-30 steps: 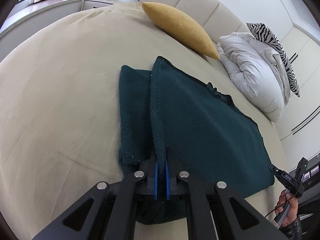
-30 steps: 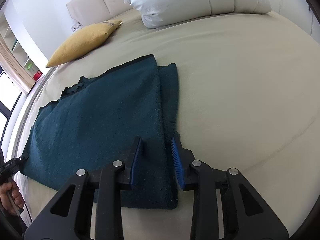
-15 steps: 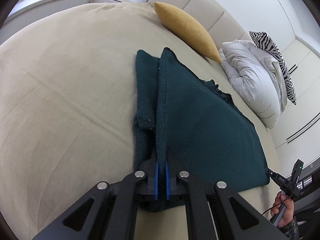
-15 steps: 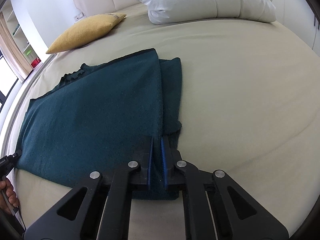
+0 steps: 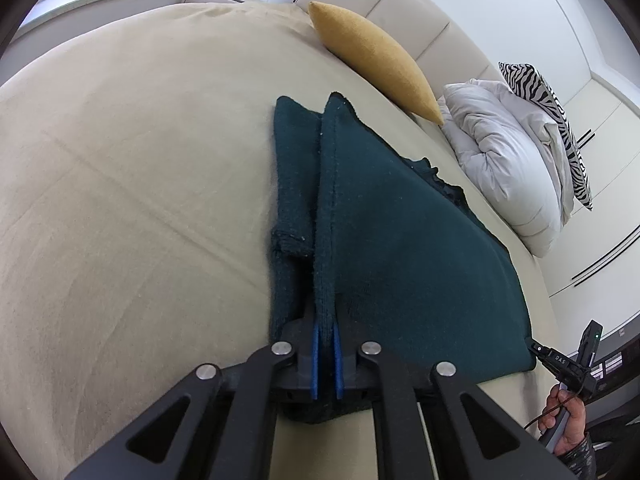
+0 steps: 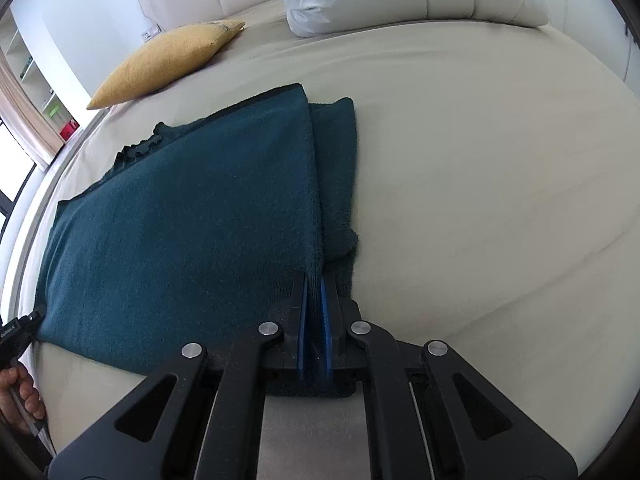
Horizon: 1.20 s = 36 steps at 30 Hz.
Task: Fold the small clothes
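Observation:
A dark teal knitted sweater (image 5: 400,240) lies flat on the beige bed, with a sleeve (image 5: 292,184) folded in along one side. My left gripper (image 5: 325,320) pinches the raised side edge of the sweater between its blue pads, and its jaws are just starting to open. In the right wrist view the sweater (image 6: 180,220) spreads to the left, and my right gripper (image 6: 315,280) is shut on its opposite side edge beside the other folded sleeve (image 6: 336,168). Each view shows the other gripper at the far hem corner, held by a hand (image 5: 564,424).
A mustard cushion (image 5: 376,56) lies by the headboard behind the sweater. A white duvet (image 5: 508,160) with a zebra pillow (image 5: 556,120) is piled at the bed's far right. The beige sheet (image 5: 120,200) spreads wide to the left; the mattress edge runs near the sweater's hem.
My right gripper's jaws have closed from wide apart onto the sweater's edge. The left gripper has kept its pinch and shifted slightly along the bed, then held still.

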### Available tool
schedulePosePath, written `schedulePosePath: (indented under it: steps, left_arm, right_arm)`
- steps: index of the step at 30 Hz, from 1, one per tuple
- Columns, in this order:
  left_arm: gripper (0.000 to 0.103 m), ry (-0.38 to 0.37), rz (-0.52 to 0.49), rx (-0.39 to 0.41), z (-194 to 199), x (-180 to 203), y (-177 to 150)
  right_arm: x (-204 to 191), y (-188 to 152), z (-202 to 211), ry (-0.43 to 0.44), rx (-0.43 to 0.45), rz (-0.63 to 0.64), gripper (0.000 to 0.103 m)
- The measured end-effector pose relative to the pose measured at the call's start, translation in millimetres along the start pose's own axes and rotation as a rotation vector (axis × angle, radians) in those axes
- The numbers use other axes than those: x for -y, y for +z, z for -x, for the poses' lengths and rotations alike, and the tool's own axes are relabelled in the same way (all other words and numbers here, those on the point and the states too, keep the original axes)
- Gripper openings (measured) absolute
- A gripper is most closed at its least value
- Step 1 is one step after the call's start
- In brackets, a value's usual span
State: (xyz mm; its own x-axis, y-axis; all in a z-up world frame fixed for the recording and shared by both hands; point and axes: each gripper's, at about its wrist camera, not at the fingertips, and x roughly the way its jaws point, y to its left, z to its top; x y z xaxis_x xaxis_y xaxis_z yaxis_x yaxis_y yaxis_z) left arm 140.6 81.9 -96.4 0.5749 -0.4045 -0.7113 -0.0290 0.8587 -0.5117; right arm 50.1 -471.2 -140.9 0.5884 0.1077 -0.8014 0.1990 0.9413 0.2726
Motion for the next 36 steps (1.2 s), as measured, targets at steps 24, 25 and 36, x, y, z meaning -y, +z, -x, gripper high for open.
schedulePosePath:
  steps: [24, 25, 36]
  left_arm:
    - [0.011, 0.0, -0.014, -0.027, 5, 4, 3]
    - [0.014, 0.008, -0.012, -0.021, 11, 5, 5]
    - [0.042, 0.105, -0.268, 0.145, 10, 92, 70]
  right_arm:
    - [8, -4, 4, 0.035, -0.019, -0.051, 0.007]
    - [11, -2, 8, 0.046, -0.017, -0.069, 0.008]
    - [-52, 56, 7, 0.25, 0.054, -0.044, 0.014]
